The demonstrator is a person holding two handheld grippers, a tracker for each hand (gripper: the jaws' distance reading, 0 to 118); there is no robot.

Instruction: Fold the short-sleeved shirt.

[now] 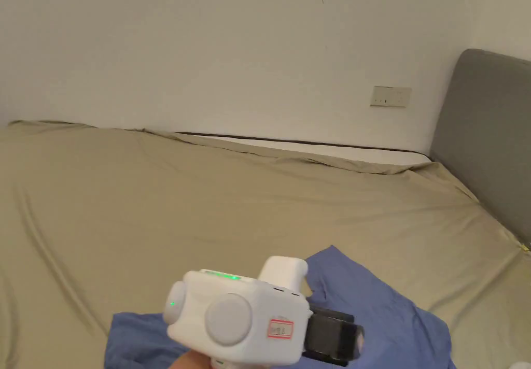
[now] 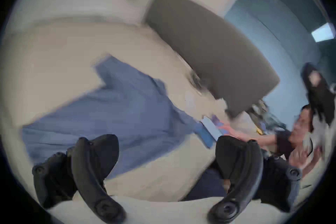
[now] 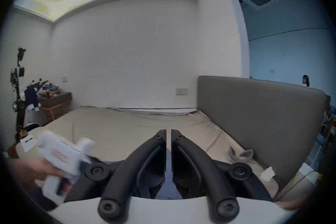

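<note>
- Right now the blue short-sleeved shirt point(image 1: 373, 308) lies spread but rumpled on the tan sheet of the bed point(image 1: 207, 204), at the near edge, with one sleeve pointing away toward the wall.
- Above it, the left hand-held gripper point(image 2: 167, 153) has its jaws spread wide and empty over the shirt; its view is blurred, so I cannot tell how high it hangs.
- By contrast, the right hand-held gripper point(image 3: 168, 153) has its jaws drawn narrow with a thin gap between them; a strip of blue shows in the gap, but I cannot tell whether cloth is pinched.
- Judging from the lie of the cloth, the step in hand is taking hold of the shirt to flatten it before the first fold.
- To do it well, pick two matching points such as shoulder and hem, take only the shirt's layers and not the sheet, and pull gently taut.
- Nearby, the grey headboard point(image 3: 254, 118) stands just beside the shirt on the right, with a small grey cloth point(image 3: 240, 155) at its foot.
- Also, another person point(image 2: 300, 129) is beside the bed near the headboard's end, and coloured items point(image 2: 209, 128) lie just past the shirt's edge; both could crowd a wide swing.
</note>
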